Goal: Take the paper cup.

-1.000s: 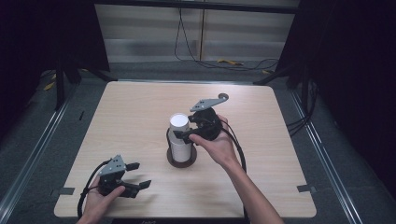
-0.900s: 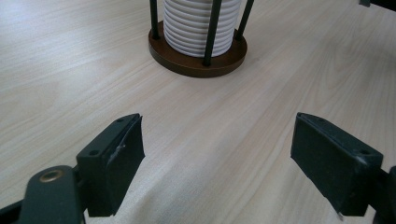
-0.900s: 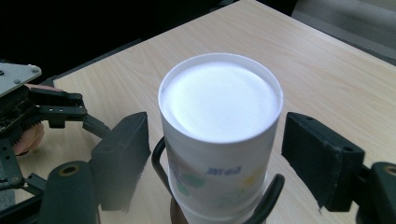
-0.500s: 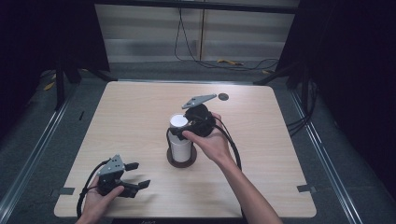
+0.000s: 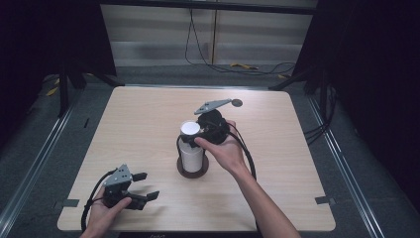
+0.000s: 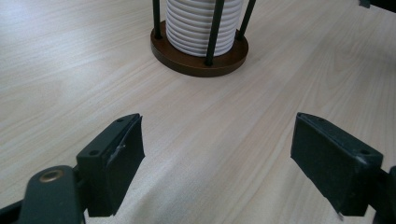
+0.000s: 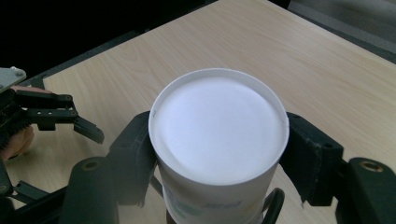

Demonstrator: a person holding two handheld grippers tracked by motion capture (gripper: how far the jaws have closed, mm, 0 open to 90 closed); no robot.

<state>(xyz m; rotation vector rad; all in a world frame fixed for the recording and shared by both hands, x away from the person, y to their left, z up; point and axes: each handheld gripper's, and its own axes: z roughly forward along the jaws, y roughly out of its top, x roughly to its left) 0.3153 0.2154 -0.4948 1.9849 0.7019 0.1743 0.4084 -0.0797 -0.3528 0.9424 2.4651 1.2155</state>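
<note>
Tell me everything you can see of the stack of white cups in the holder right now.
The stack of white paper cups stands upright, upside down, on a round dark-brown wooden base ringed by thin black rods. Its side shows many nested rims as ridges. The top cup shows a flat white bottom, with faint print on its wall. The right gripper has just been closing its jaws, whose pads press that cup from both sides near the top of the stack.

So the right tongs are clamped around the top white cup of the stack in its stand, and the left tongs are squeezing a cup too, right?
Not quite. The right tongs do clamp the top white cup of the stack in its stand, as the right gripper view shows. The left tongs hold nothing: the left gripper view shows them wide open over bare table.
</note>
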